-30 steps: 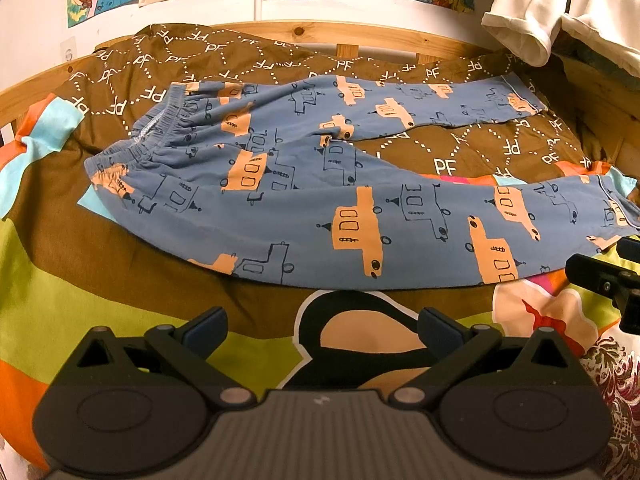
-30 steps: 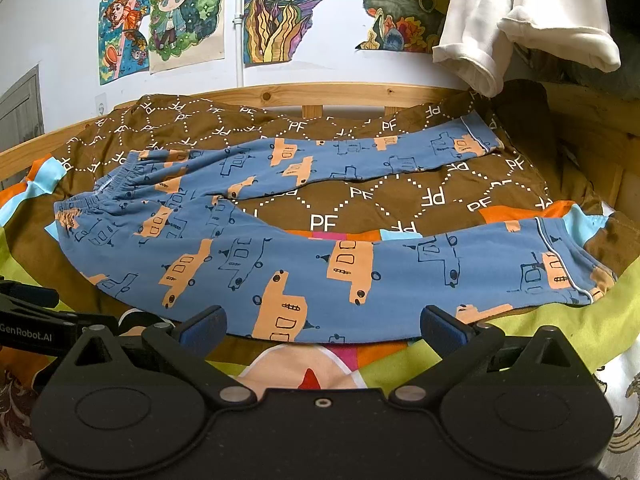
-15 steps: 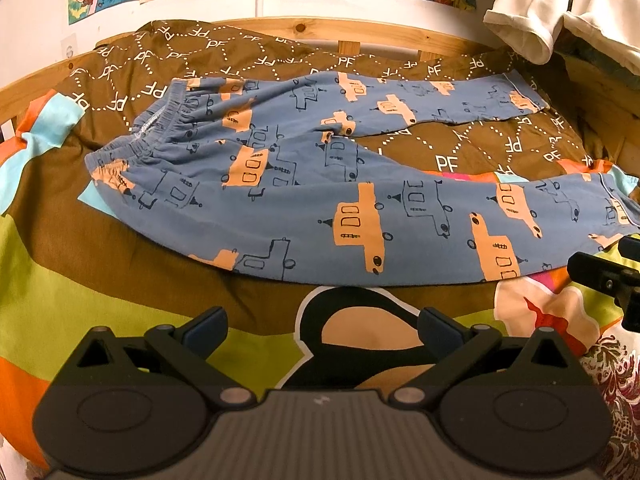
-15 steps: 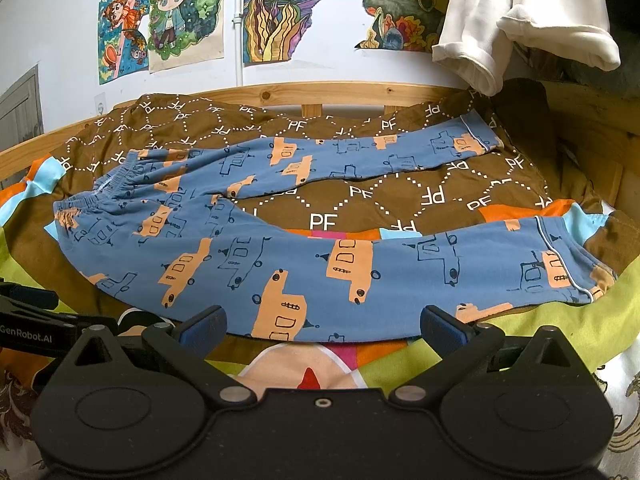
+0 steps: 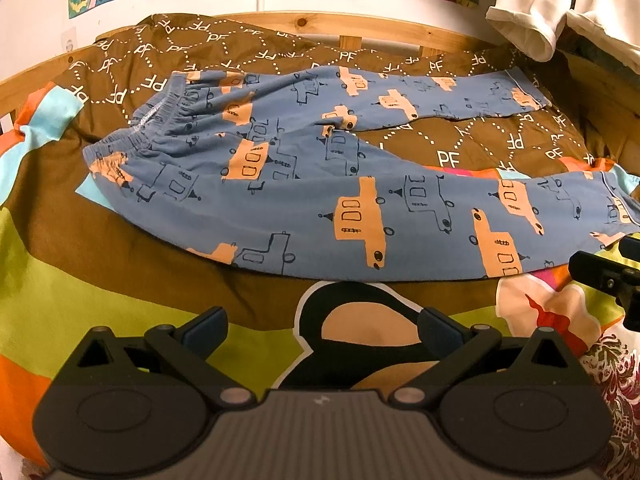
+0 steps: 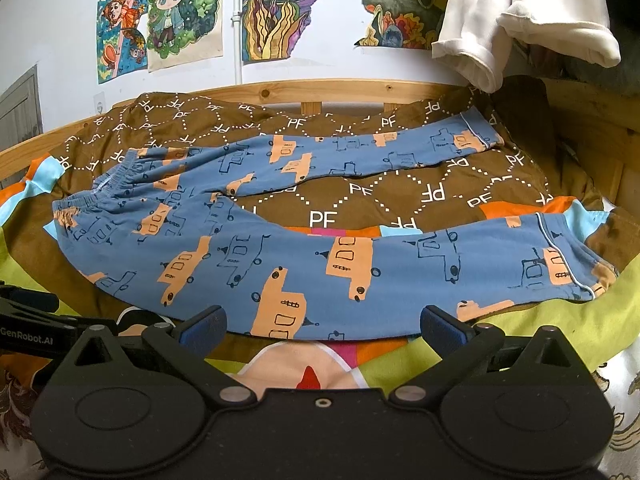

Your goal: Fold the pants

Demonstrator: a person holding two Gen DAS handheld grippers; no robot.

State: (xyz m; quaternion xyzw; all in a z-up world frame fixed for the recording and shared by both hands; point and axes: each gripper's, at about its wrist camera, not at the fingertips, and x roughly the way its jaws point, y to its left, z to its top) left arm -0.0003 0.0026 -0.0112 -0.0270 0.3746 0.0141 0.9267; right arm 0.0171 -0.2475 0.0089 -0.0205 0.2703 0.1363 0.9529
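Blue pants (image 5: 304, 184) printed with orange cars lie spread flat on the bed, waistband (image 5: 152, 124) at the left and both legs splayed to the right in a V. The right wrist view shows the same pants (image 6: 280, 264), with the near leg's cuff (image 6: 560, 264) at the right and the far cuff (image 6: 472, 140) further back. My left gripper (image 5: 322, 326) is open, low over the quilt just in front of the near leg's edge. My right gripper (image 6: 322, 326) is open too, close to that same lower edge, holding nothing.
A brown patterned blanket (image 5: 500, 148) and a colourful quilt (image 5: 60, 280) cover the bed inside a wooden frame (image 6: 320, 92). White clothing (image 6: 512, 20) hangs at the upper right. Posters (image 6: 180, 16) line the wall. The other gripper's body (image 5: 608, 272) shows at the right edge.
The left wrist view has crept slightly forward and down toward the pants. The right gripper has stayed still. Both remain open.
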